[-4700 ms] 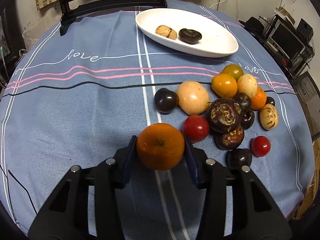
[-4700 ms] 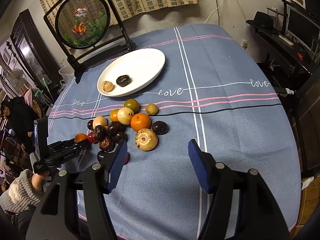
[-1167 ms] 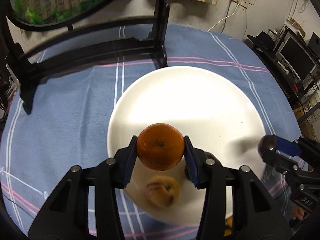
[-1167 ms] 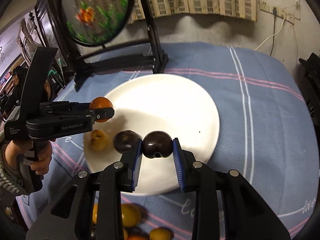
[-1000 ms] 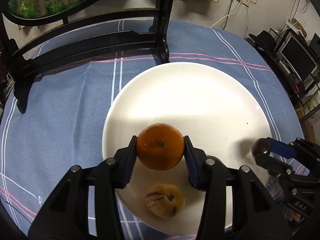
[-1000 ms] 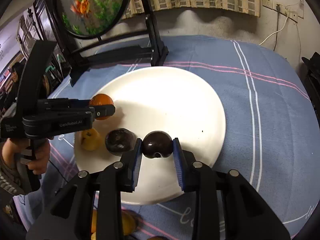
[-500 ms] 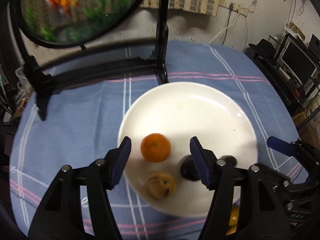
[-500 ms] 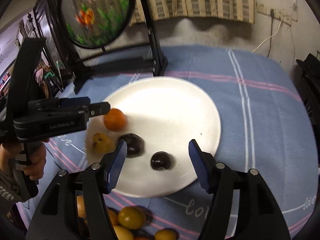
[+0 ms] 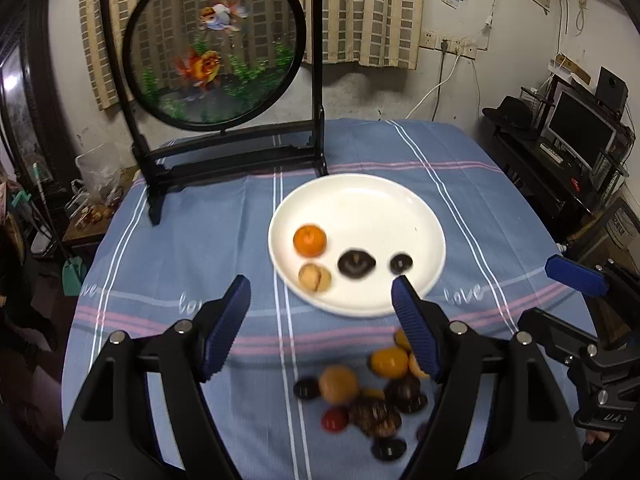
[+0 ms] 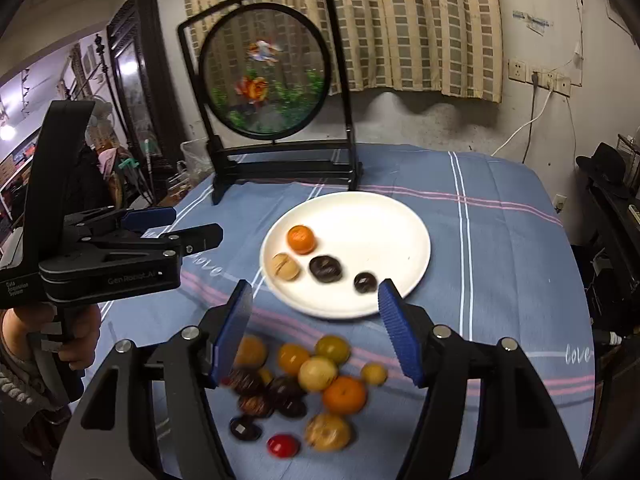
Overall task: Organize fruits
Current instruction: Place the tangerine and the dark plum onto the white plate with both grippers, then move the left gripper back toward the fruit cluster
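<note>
Looking along the left hand-held gripper [image 9: 320, 320], its blue-padded jaws have just been opening and stand spread with nothing between them, tilted down over the blue striped worktop [image 9: 192, 240], where the round white plate [image 9: 400, 200] holds the orange tangerine [image 9: 309, 240], a tan fruit and two dark ones, while the loose fruit pile [image 9: 360, 396] lies near the fingers, so the next pick is best a fruit on the pile's open edge. From the right view, the right hand-held gripper [image 10: 316, 320] is likewise spread and empty, jaws just opened, angled down above the pile, and the person's hand [image 10: 76, 332] grips the left tool's handle.
</note>
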Demonstrator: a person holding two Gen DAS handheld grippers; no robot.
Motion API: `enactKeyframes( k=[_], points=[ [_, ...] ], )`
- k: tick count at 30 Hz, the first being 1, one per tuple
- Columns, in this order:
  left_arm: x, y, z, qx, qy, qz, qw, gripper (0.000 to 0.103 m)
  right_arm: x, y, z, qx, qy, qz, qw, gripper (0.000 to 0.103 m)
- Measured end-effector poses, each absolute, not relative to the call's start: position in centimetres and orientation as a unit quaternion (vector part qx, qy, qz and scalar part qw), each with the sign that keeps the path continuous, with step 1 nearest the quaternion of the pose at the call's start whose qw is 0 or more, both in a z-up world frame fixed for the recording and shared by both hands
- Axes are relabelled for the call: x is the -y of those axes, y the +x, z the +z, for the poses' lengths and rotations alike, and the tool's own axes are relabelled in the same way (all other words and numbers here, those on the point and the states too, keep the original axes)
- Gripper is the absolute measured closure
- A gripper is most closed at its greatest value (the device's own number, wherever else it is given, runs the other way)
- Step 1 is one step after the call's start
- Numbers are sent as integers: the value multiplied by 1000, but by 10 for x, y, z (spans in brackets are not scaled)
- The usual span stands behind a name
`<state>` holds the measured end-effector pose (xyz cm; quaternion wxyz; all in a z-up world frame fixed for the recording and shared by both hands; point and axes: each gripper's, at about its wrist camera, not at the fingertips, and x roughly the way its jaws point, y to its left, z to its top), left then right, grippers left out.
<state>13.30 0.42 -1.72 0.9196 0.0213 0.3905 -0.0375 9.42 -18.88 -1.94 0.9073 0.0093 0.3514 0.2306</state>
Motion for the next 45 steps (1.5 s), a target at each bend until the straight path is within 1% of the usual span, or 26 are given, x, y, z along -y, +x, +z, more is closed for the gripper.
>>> enactKeyframes(
  k=[2,4,11,14,20,24,30,38,45],
  points=[
    [-5,116,-16,-392,19,-32,919,26,187,77,-20,-355,5,234,905,37],
    [-5,100,-15,-392,15,-26,920,20,185,63,-22,-359,4,237,903,37],
    [-17,56,-25,-402,4,-11,916,17,176,23,-38,-390,-15,249,886,36],
    [-26,46,-41,-420,-3,-5,908,14,172,11,-43,-399,-25,250,882,36],
    [-53,39,-95,-477,-22,15,879,14,170,-3,-46,-412,-39,242,878,36],
    [-70,45,-127,-502,-39,31,863,14,180,-5,-48,-419,-33,219,881,36],
    [-72,68,-147,-507,-32,34,861,14,199,-2,-51,-428,-23,182,885,36],
    [-57,110,-170,-511,6,-20,859,14,213,2,-58,-443,-15,140,885,36],
    [-61,134,-182,-510,16,-37,859,12,218,3,-63,-457,-11,111,883,36]
  ],
)
